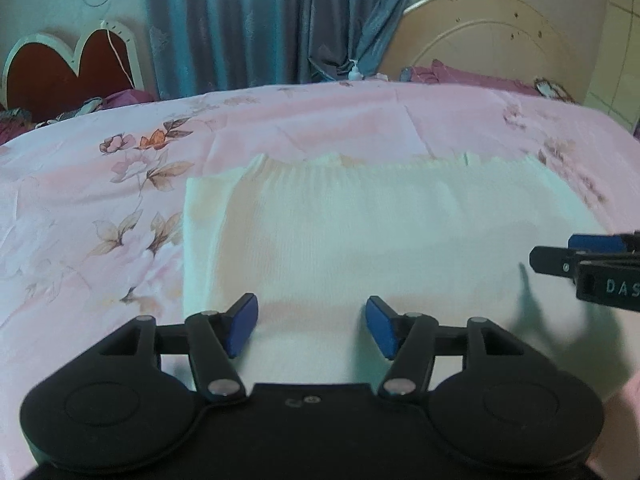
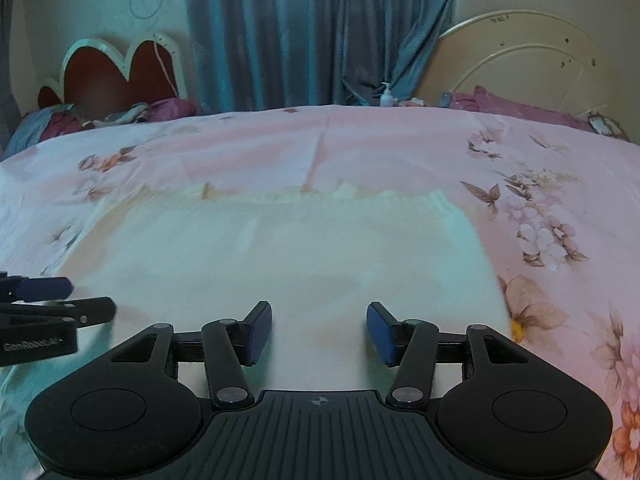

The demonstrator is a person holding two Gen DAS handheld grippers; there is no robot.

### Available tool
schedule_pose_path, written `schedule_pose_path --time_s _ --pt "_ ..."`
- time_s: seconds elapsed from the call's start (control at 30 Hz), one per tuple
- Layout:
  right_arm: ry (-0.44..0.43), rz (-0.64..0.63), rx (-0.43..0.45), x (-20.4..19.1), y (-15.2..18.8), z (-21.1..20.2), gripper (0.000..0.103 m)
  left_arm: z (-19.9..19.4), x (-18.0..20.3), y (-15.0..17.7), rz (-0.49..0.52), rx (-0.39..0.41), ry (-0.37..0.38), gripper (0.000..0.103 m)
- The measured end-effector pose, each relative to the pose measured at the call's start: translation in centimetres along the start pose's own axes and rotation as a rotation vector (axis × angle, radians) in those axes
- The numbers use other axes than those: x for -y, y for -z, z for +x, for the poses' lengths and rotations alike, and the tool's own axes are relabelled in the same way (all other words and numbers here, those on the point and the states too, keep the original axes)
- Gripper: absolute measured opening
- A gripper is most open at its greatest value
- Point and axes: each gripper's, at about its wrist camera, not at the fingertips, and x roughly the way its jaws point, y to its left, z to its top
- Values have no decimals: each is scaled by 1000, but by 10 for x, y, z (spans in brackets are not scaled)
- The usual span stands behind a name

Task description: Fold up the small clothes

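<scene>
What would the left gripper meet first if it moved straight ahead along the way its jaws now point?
Most likely the pale knit garment lying on the pink floral bedsheet. The left gripper, jaws open, points low across it; exact height is unclear.

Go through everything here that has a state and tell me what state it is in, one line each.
Left gripper: open, holding nothing, above the garment's near edge.
Right gripper: open, holding nothing, above the same near edge.
White knit garment: lying flat on the bed, left side folded inward, ribbed edge at the far side.
Pink floral bedsheet: spread out, lightly creased.
Curtain: drawn closed.
</scene>
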Motion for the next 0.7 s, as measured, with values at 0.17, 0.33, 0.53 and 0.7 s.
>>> schedule_pose_path --time_s 0.17,0.33,0.53,0.7 --pt "53 8 -60 -1 15 14 53 6 -16 11 -22 -18 31 61" --pt "60 44 -45 -1 20 1 53 -1 -21 12 -38 -35 51 60" --pt "103 23 -60 -7 34 -2 53 -6 -18 20 2 -31 39 61" --pt "95 34 -72 -10 41 -12 53 -15 -17 19 -3 -58 44 70"
